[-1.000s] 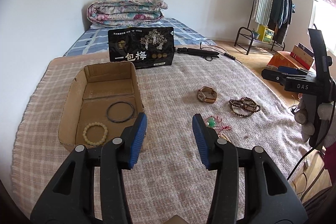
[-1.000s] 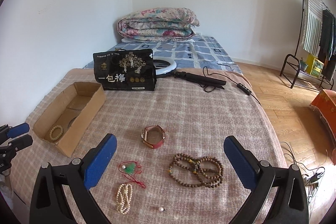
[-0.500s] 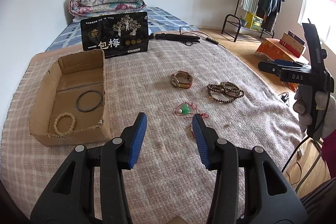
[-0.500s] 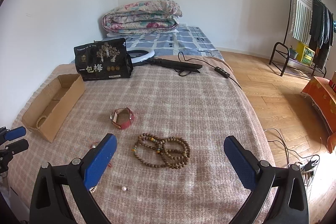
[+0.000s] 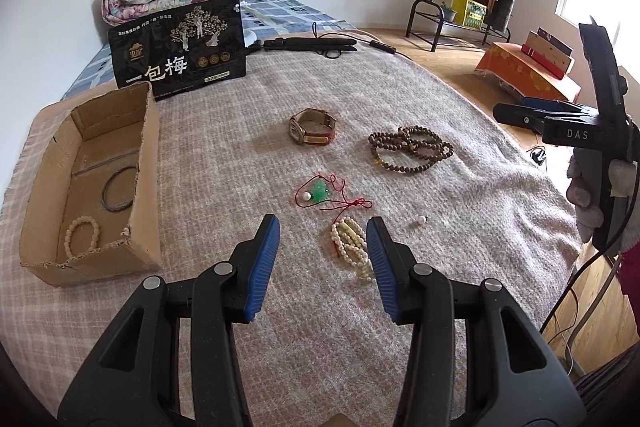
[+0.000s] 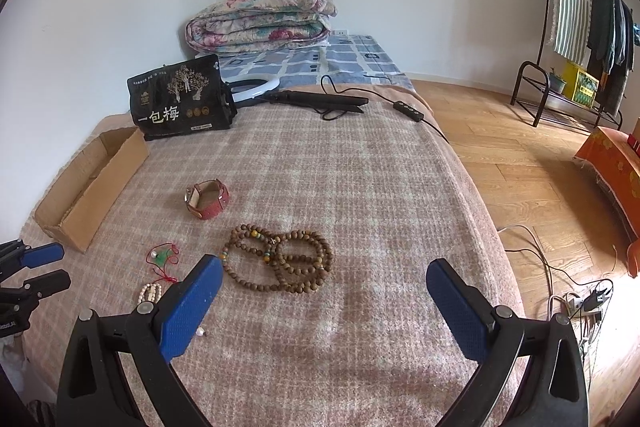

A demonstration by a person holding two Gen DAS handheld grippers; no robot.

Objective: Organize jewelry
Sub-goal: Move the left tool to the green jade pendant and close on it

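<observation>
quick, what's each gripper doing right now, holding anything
Left gripper: open, holding nothing, above the pearl bracelet.
Right gripper: wide open, holding nothing.

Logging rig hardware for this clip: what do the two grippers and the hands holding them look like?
Both grippers are black plastic clamp frames with silver pivot rivets and ribbed blue pads on the fingers. The left gripper and right gripper match in build. Seen from the left wrist view, the right unit carries white "DAS" lettering, a thin black cable trails from it, and the hand holding it wears a light grey glove.
</observation>
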